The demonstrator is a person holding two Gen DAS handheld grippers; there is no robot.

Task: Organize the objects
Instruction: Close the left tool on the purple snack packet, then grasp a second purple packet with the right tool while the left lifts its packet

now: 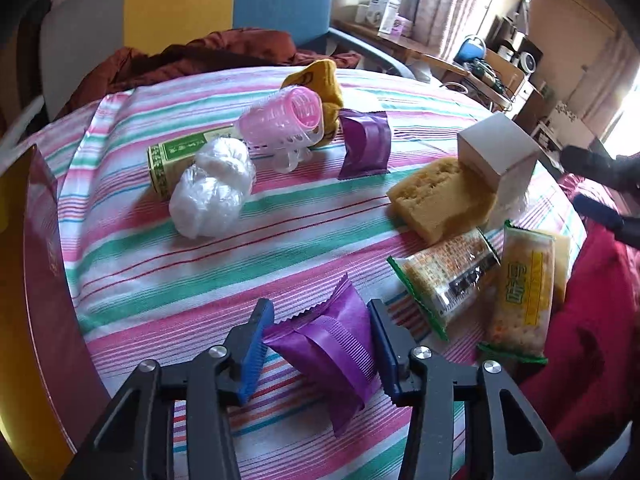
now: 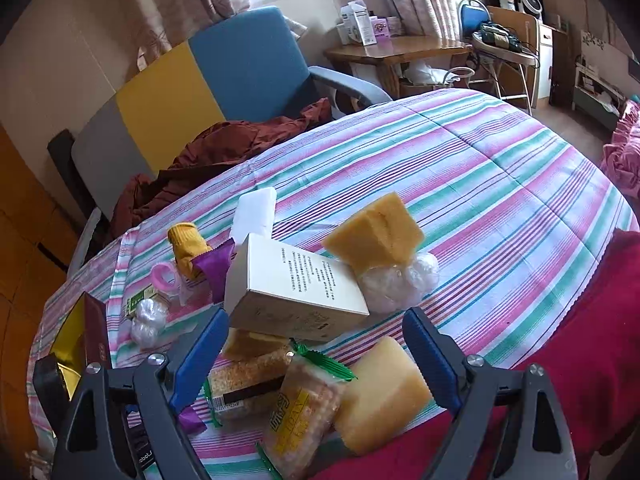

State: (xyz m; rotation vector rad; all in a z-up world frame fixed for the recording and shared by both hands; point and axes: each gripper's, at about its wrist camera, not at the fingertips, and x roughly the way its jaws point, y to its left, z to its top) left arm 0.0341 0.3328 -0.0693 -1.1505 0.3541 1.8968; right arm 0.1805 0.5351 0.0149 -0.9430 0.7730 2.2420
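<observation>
Purple foil fills the left gripper: a purple snack packet sits between its blue fingers, which stand close on either side of it, though whether they actually pinch it I cannot tell. It rests on the striped bedcover. From that packet, a second purple packet lies at 12 o'clock, beside a pink hair roller and a yellow sock. At 11 o'clock are a crumpled plastic bag and a green box. At 1 o'clock a yellow sponge touches a white carton; two cracker packs lie at 3 o'clock.

The right gripper is spread wide and holds nothing, hovering over the cracker packs and a pale sponge block, with a cream box just past them at 12 o'clock.
</observation>
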